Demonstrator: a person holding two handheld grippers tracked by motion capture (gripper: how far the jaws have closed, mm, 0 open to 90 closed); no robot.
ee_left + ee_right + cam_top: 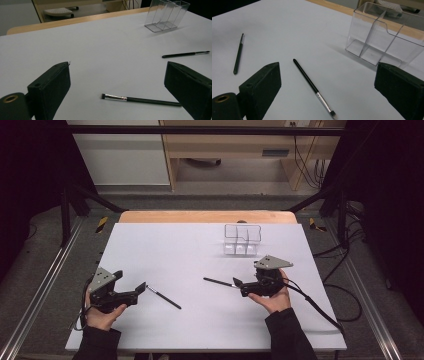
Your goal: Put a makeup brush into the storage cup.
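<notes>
Lying between open jaws: brush (140, 99)

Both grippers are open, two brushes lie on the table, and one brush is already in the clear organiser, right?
Not quite: the organiser is empty, as the right gripper view shows. Both brushes lie on the table, and both grippers are open.

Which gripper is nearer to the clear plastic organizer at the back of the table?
The right gripper. It sits just in front of the clear organizer, slightly toward the person. The left gripper is far off across the table to the left.
</notes>
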